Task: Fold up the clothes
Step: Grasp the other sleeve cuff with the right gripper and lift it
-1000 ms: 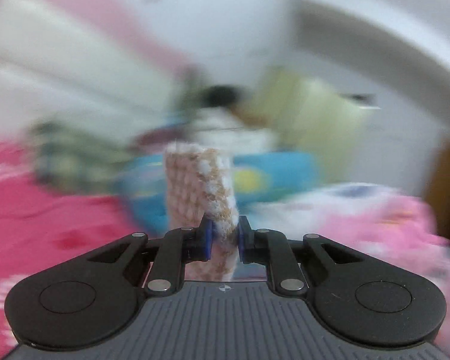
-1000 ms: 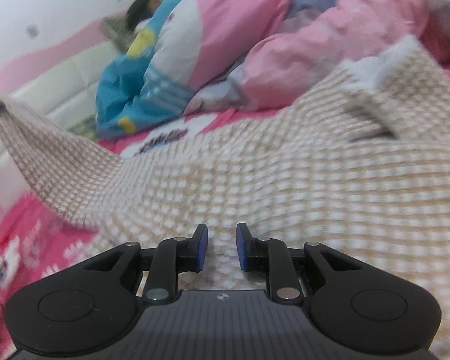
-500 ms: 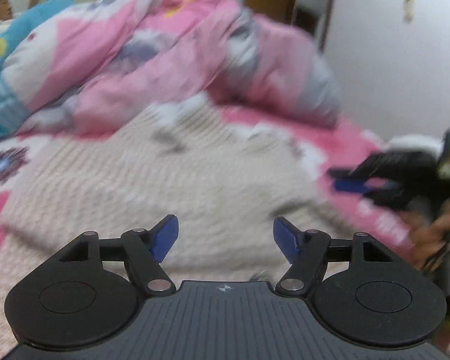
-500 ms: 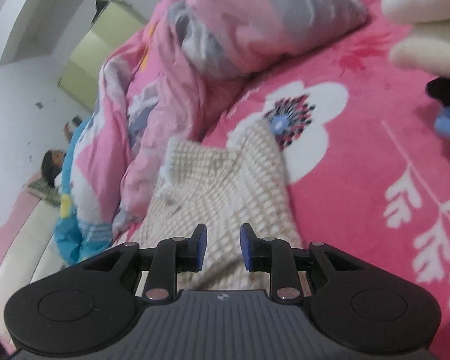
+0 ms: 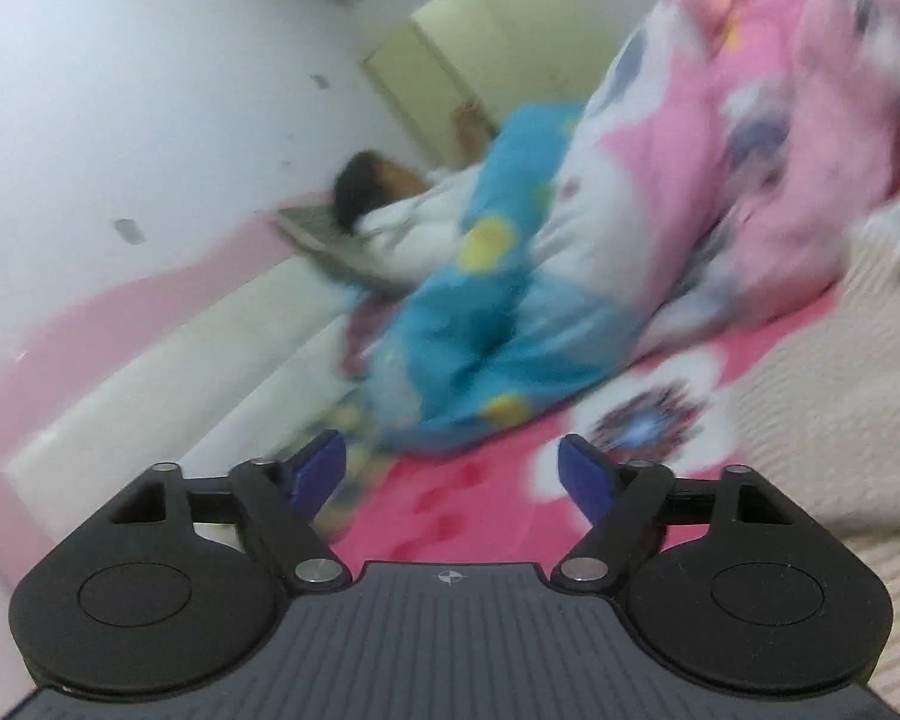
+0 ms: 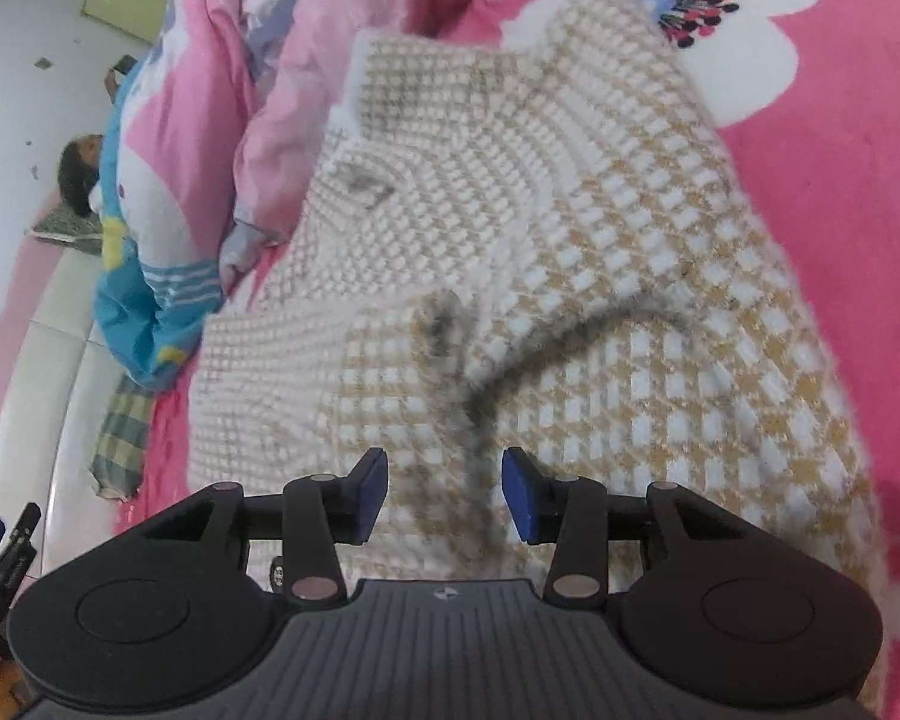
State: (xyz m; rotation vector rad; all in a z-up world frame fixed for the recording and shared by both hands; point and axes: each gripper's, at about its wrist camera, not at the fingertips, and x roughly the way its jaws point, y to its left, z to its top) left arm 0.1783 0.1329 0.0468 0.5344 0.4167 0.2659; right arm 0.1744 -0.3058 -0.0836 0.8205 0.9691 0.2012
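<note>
A beige and white checked knitted sweater [image 6: 540, 252] lies on the pink flowered bedspread [image 6: 840, 150], folded over itself with a curved fold edge near its front. My right gripper [image 6: 444, 489] is open just above the sweater's near part, empty. My left gripper [image 5: 453, 474] is open and empty, over the pink bedspread [image 5: 450, 510]; the sweater's edge [image 5: 828, 408] shows at the right of the left wrist view. The left gripper also shows at the far left edge of the right wrist view [image 6: 0, 546].
A bunched pink, white and blue quilt [image 6: 210, 90] lies along the far side of the sweater. A person [image 5: 384, 198] lies under it on a pillow by the white wall. A checked cloth [image 6: 120, 438] lies near the white bed rim [image 6: 48, 360].
My left gripper let go of the sweater and swung away to the left. My right gripper opened and released the sweater, which now lies folded on the bed.
</note>
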